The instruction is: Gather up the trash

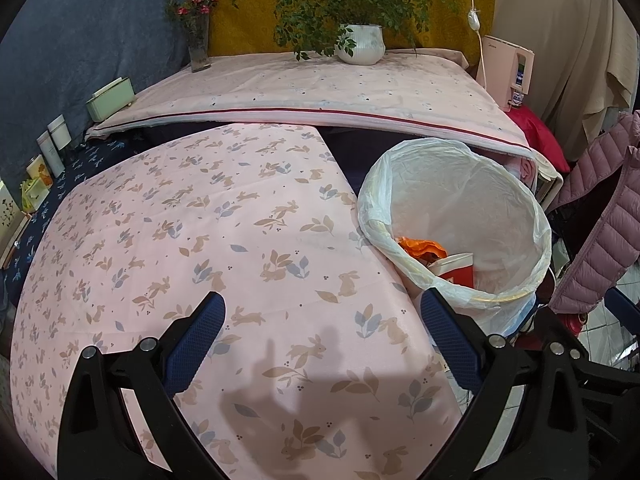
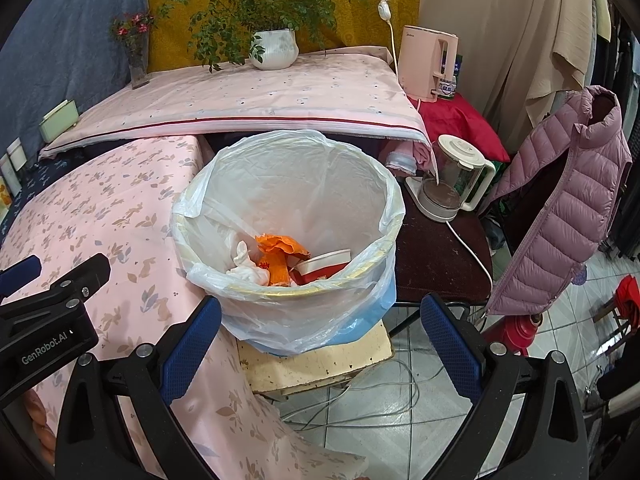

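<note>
A: Ahead of the right gripper (image 2: pixel 320 344), just past the fingertips: trash bin (image 2: pixel 288 216), lined with a clear plastic bag (image 2: pixel 248 312), standing on a stained cream board (image 2: pixel 320 364). Jaws spread wide, nothing between the blue pads (image 2: pixel 192 352).

B: Contents?

A: Orange wrapper (image 2: pixel 280 252), crumpled white tissue (image 2: pixel 248 268), red paper cup (image 2: pixel 324 266) lying on its side. All low in the bin, touching one another.

B: Left gripper (image 1: pixel 322 340)?

A: Also spread wide, empty. Below and ahead of it: pink rabbit-print cloth (image 1: pixel 200 240), bare. Same bin off its right fingertip, rim beside the cloth's edge; orange wrapper and red cup visible inside from the left wrist view too.

B: Farther out?

A: Beyond the bin, seen from the right gripper: second pink cloth (image 2: pixel 260 92) on a higher surface, white pot with a leafy plant (image 2: pixel 274 48), glass vase with red flowers (image 2: pixel 136 52). Right of the bin: glass kettle (image 2: pixel 452 184) on a dark table, pink appliance (image 2: pixel 426 62) behind it, mauve quilted vest (image 2: pixel 560 200) hanging far right. Under the right gripper: tiled floor, loose cables (image 2: pixel 360 408).

B: Left tool visible from the right side?

A: Yes, black body at far left, over the rabbit cloth.
</note>
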`<state>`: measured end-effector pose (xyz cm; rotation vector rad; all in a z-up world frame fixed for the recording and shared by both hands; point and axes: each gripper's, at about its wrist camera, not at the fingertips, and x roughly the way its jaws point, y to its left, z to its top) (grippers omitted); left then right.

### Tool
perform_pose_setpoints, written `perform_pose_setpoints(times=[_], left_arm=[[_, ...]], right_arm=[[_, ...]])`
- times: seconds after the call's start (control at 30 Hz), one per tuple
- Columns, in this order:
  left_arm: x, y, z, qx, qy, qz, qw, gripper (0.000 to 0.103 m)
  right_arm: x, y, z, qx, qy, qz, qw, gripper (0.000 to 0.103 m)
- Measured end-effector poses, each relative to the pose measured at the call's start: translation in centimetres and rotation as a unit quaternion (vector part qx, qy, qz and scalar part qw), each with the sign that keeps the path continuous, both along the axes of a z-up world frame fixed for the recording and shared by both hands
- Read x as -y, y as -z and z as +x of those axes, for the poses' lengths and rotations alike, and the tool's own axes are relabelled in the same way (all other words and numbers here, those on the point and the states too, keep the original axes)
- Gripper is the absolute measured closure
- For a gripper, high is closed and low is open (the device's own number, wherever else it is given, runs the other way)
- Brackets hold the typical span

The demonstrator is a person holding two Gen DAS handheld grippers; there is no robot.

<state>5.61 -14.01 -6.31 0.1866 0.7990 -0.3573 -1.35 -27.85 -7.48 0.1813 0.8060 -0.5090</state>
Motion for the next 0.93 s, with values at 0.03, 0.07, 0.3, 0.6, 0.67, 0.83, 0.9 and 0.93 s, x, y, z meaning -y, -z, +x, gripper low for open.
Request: perform_pose_setpoints(times=[0.03, 0.07, 0.3, 0.6, 0.67, 0.83, 0.9, 0.93], left_arm=[[-0.05, 0.02, 0.03, -0.001, -0.001, 0.001, 1.0000, 0.009], [-0.06, 0.04, 0.07, -0.002, -0.002, 0.000, 1.0000, 0.009], [-0.16, -0.03, -0.30, 0.001, 0.000, -0.003, 1.0000, 0.007], [-0.30, 0.35, 0.13, -0.020, 0.000, -0.001, 0.9998, 0.007], [-0.28, 0.18, 0.14, -0.019, 0.002, -0.005, 0.9998, 0.007], [0.17, 0.28, 0.03, -0.020, 0.011, -0.003, 0.9997, 0.007], [0.31, 0.30, -0.14, -0.009, 0.015, 0.005, 0.9998, 0.007], [0.36, 0.40, -0.16, -0.010, 0.019, 0.005, 0.9998, 0.007]], right_arm=[[0.00, -0.01, -0.01, 0.000, 0.000, 0.000, 1.000, 0.007], [0.03, 0.01, -0.02, 0.000, 0.000, 0.000, 1.000, 0.007], [0.05, 0.02, -0.02, 0.000, 0.000, 0.000, 1.000, 0.007], [0.48, 0.14, -0.36, 0.001, 0.004, -0.001, 1.000, 0.007], [0.56, 0.14, -0.44, 0.002, 0.005, -0.001, 1.000, 0.007], [0.54, 0.12, -0.43, 0.002, 0.005, 0.000, 1.000, 0.007], [0.48, 0.08, -0.43, 0.002, 0.005, 0.000, 1.000, 0.007], [0.50, 0.08, -0.44, 0.003, 0.005, 0.000, 1.000, 0.007]])
